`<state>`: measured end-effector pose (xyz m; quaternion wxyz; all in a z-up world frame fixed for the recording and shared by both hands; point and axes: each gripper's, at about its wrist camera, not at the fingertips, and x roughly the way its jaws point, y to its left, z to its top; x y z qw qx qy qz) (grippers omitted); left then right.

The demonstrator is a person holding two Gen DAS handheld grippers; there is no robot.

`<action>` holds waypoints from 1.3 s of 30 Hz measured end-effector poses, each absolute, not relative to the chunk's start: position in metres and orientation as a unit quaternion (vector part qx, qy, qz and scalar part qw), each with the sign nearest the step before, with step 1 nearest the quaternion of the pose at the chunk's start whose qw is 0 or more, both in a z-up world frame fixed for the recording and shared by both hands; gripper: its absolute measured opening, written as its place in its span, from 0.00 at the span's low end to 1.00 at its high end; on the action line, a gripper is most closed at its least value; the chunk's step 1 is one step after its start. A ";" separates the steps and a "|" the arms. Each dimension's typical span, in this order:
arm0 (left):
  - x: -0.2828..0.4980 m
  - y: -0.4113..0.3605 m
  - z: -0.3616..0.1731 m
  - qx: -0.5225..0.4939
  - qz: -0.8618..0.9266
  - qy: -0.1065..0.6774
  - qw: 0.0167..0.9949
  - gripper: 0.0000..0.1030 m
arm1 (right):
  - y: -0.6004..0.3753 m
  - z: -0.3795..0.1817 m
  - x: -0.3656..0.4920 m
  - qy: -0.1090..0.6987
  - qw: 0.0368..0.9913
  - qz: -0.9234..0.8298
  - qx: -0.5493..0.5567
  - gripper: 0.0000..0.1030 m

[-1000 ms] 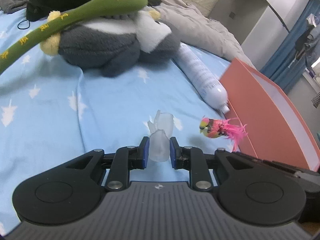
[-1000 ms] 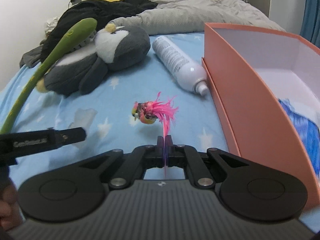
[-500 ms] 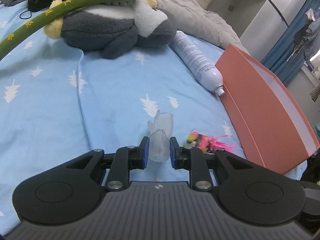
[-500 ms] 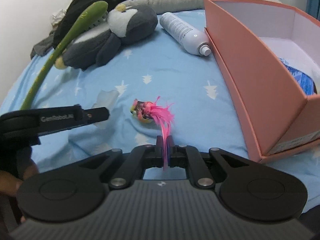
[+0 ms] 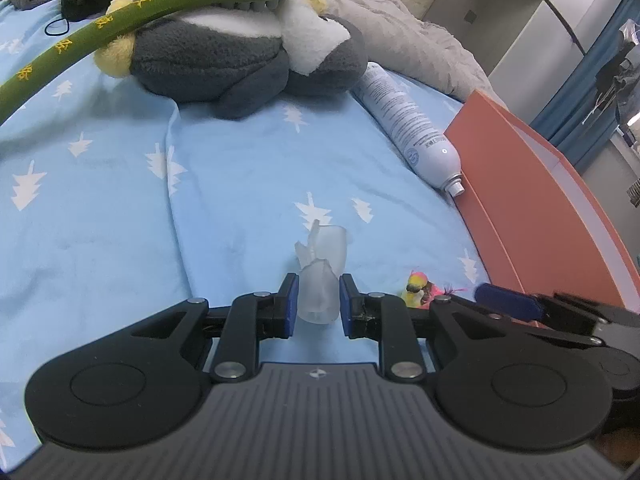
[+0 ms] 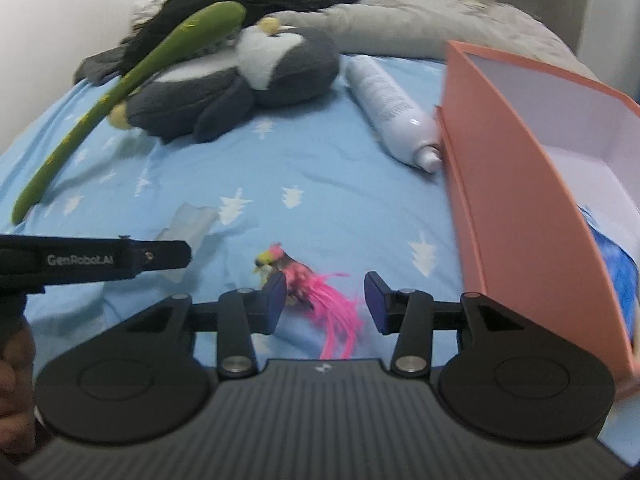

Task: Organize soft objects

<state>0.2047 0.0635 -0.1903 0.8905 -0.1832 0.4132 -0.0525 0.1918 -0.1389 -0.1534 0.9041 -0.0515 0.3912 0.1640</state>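
Blue bedsheet (image 5: 240,184) beneath: your left tongs (image 5: 319,299) clamped a translucent piece (image 5: 320,280); right tongs (image 6: 325,300) stood apart around the feathered bird (image 6: 304,280), whose feathers could snag.

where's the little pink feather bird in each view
Left wrist view: the pink feather bird sits low and right of centre on the blue sheet, partly hidden behind this gripper's right finger arm.
Right wrist view: it lies low in the centre, between the open tongs of the right gripper, tail feathers trailing toward the camera.
Shared landmark: the white spray can lying against the orange box.
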 end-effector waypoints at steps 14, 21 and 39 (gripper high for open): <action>0.205 0.062 -0.193 -0.169 -0.046 0.418 0.891 0.24 | -0.121 -0.171 0.209 0.416 0.870 0.256 -0.062 0.40; 0.201 0.064 -0.190 -0.172 -0.045 0.413 0.893 0.24 | -0.126 -0.168 0.208 0.413 0.876 0.248 -0.037 0.31; 0.155 0.043 -0.138 -0.165 -0.072 0.389 0.904 0.24 | -0.136 -0.128 0.165 0.386 0.903 0.187 -0.015 0.31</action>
